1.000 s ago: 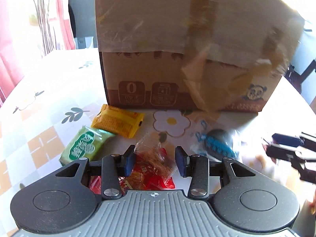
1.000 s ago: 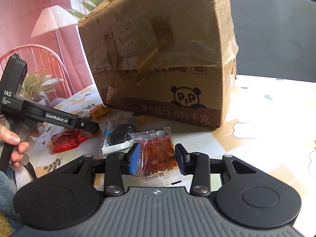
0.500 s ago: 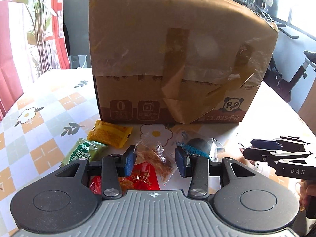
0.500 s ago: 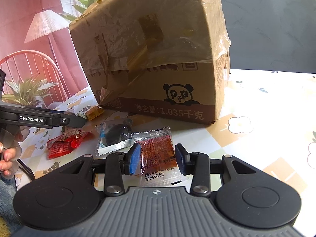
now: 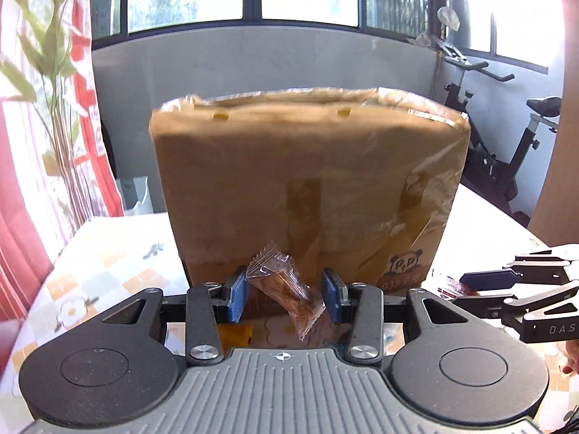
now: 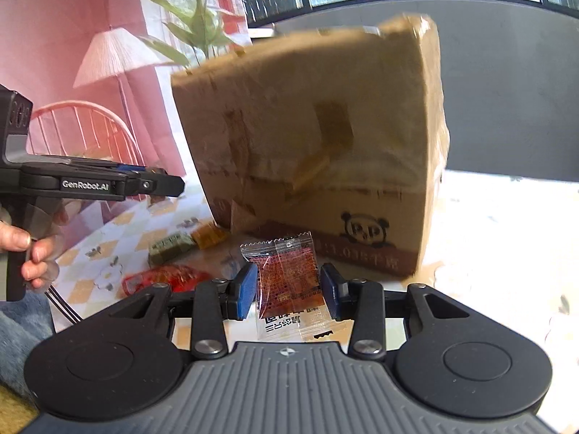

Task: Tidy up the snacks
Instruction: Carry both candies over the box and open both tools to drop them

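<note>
My left claw (image 5: 286,294) sits at the bottom centre of its own view, its blue pads partly closed on a clear wrapper with a brown snack (image 5: 286,285) inside. The packet hangs tilted between the pads, top corner leaning to the upper left, bottom corner pointing to the lower right, clear of the surface. Behind it, filling the middle of the frame, stands the cardboard box (image 5: 307,181), wrapped in film and tape, with a panda print at its lower right corner. At the right edge of that frame my right claw (image 5: 485,280) shows from the side, a sliver of red wrapper at its tip.

In the right wrist view my right claw (image 6: 289,289) is narrowly closed on a clear sachet of reddish-brown snack (image 6: 287,278), which stands nearly upright between the pads, its printed white end towards the camera. The box (image 6: 318,152) rises behind it, slightly blurred. In the lower left of this frame, on the chequered flower-print surface (image 6: 90,253), lie a green packet (image 6: 170,249), an orange packet (image 6: 210,235) just beside it near the box's foot, and a red packet (image 6: 163,278) closer to me. At the left edge my hand (image 6: 32,249) grips the handle of the left claw (image 6: 170,185), seen from the side; what it holds cannot be made out from there.
</note>
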